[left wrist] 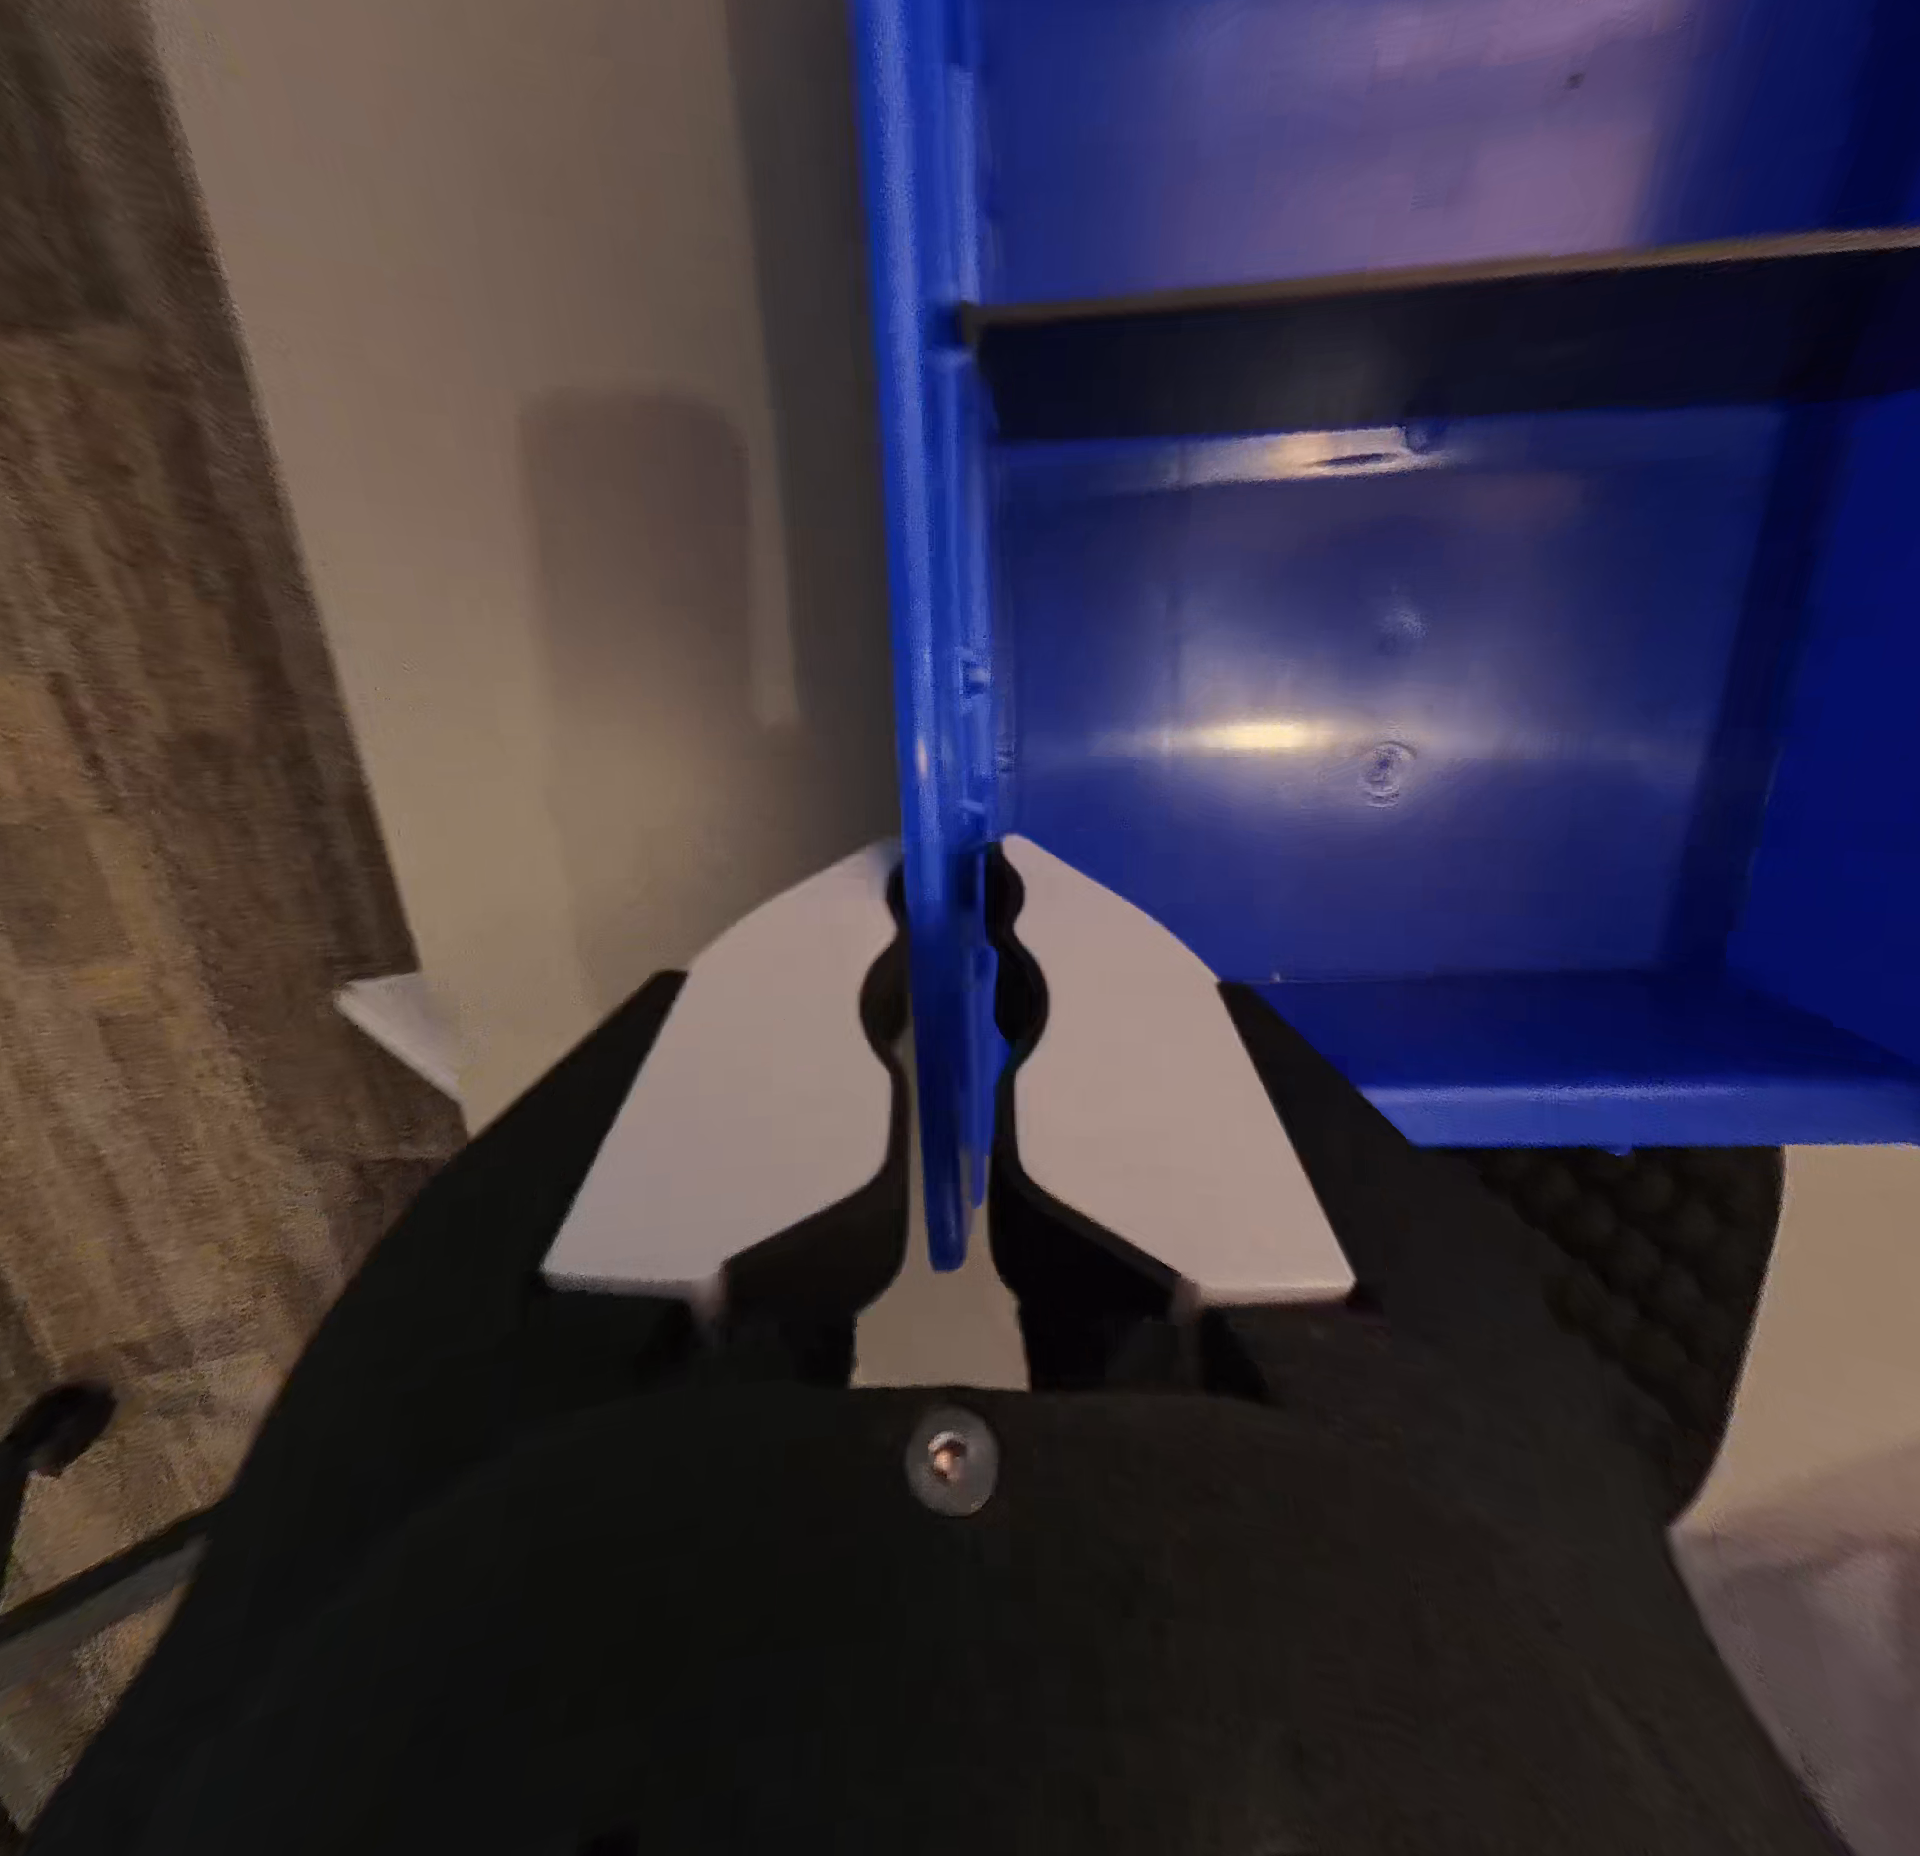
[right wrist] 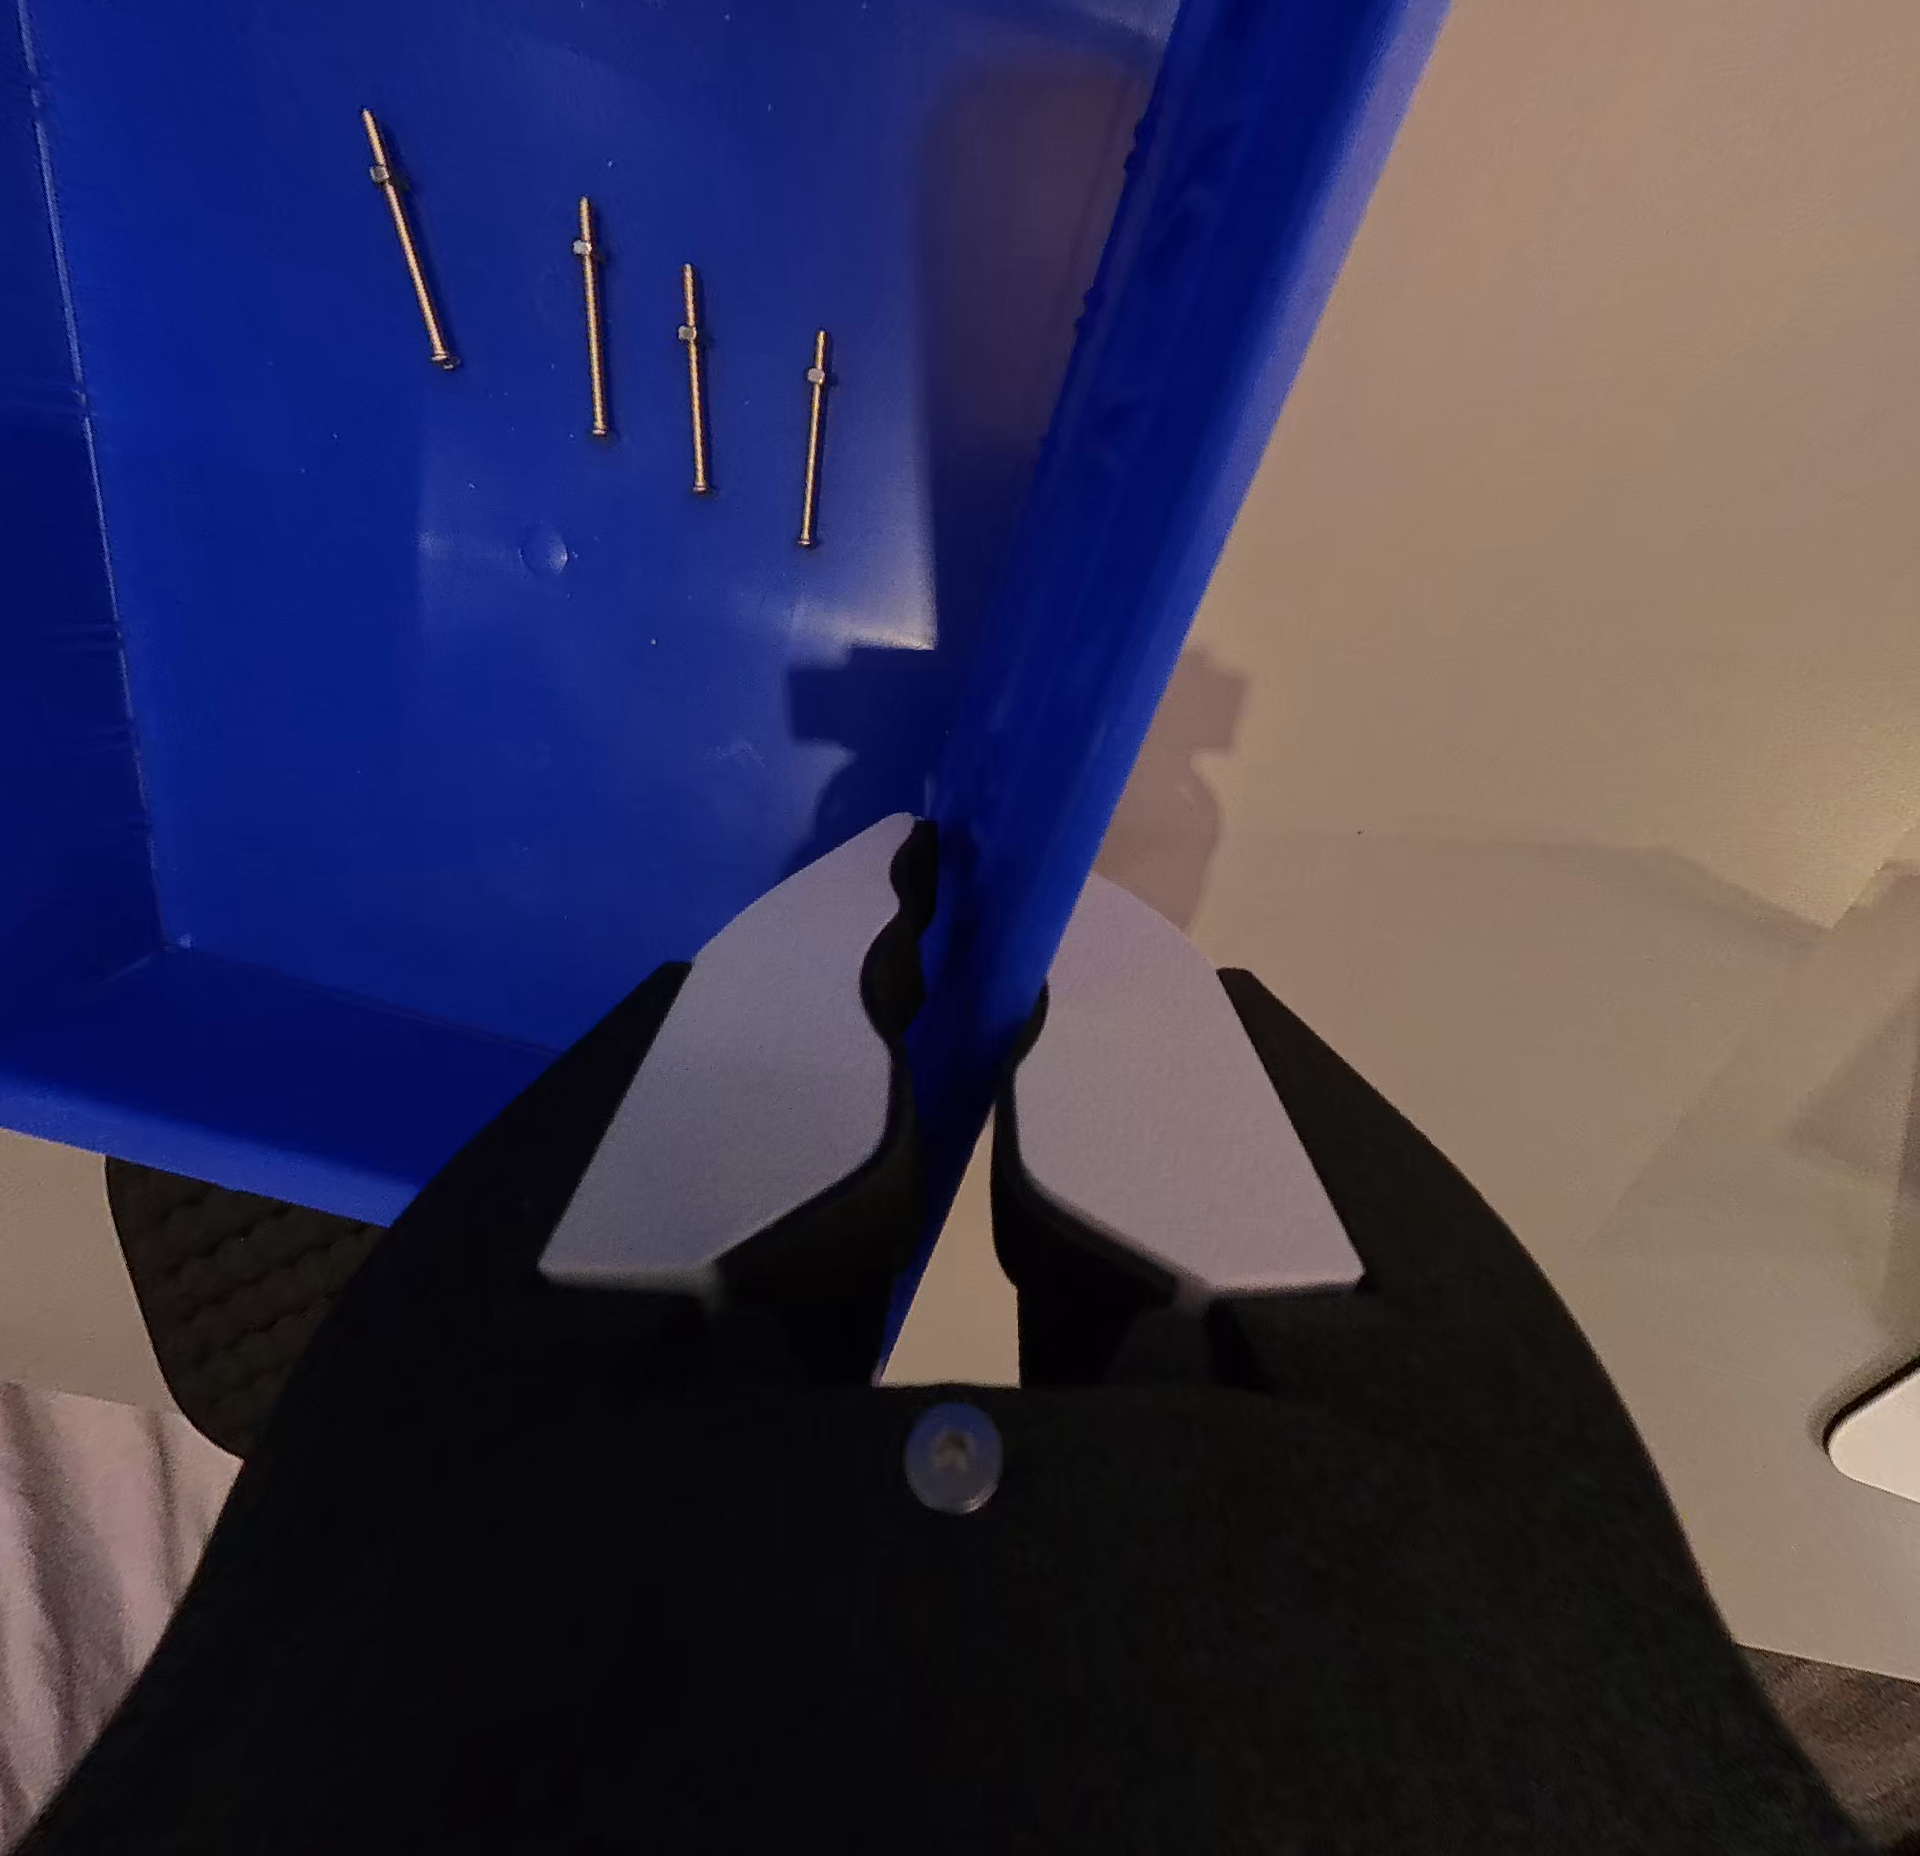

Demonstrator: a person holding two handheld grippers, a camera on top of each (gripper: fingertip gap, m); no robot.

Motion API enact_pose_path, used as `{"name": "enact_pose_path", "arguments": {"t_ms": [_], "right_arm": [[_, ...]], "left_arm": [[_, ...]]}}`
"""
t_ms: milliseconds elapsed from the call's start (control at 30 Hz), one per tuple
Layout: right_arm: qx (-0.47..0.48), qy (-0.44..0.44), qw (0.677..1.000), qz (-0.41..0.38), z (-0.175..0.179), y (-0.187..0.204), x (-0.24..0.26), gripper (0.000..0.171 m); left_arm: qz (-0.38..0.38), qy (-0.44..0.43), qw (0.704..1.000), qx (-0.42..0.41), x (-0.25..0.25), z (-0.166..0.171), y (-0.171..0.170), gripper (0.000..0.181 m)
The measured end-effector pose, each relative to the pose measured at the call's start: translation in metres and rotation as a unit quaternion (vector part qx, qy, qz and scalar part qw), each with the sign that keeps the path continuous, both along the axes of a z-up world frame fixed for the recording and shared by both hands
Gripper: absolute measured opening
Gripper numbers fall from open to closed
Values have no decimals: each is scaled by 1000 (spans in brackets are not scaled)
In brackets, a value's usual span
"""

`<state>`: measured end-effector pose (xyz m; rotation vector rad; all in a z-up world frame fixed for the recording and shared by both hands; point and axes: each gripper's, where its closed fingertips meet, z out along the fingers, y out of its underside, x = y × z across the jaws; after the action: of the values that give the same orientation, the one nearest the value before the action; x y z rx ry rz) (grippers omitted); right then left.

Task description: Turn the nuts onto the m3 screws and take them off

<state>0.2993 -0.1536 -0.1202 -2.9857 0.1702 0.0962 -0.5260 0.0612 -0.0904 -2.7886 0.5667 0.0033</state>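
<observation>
A blue plastic bin (left wrist: 1351, 663) has a dark divider (left wrist: 1455, 352) across it. My left gripper (left wrist: 948, 933) is shut on the bin's left wall (left wrist: 935, 559). My right gripper (right wrist: 961, 933) is shut on the bin's right wall (right wrist: 1195, 456). In the right wrist view several long thin screws (right wrist: 592, 320) lie side by side on the bin floor (right wrist: 468, 715), each with a small nut threaded near its far end. The compartment nearest my left gripper holds nothing that I can see.
The bin is over a pale tabletop (right wrist: 1507, 663). A black textured mat (left wrist: 1621, 1318) lies under the bin's near edge and also shows in the right wrist view (right wrist: 208, 1276). Carpeted floor (left wrist: 135, 767) is off the table's left. A white object (right wrist: 1881, 1453) sits at far right. The left gripper's tips are roughly 85 cm from the right gripper's.
</observation>
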Motion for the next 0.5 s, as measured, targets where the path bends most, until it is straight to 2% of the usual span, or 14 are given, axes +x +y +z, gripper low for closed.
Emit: {"name": "enact_pose_path", "arguments": {"t_ms": [100,233,333,500], "right_arm": [[1,1,1000,2,0,0,-1,10],[0,2,1000,5,0,0,-1,10],[2,4,1000,6,0,0,-1,10],[8,5,1000,10,0,0,-2,12]], "left_arm": [[-9,-12,1000,-13,7,0,-3,8],[-15,-103,994,-35,44,0,-10,4],[-39,-54,998,-8,61,-1,-13,6],[-53,-55,997,16,108,-2,-24,7]]}}
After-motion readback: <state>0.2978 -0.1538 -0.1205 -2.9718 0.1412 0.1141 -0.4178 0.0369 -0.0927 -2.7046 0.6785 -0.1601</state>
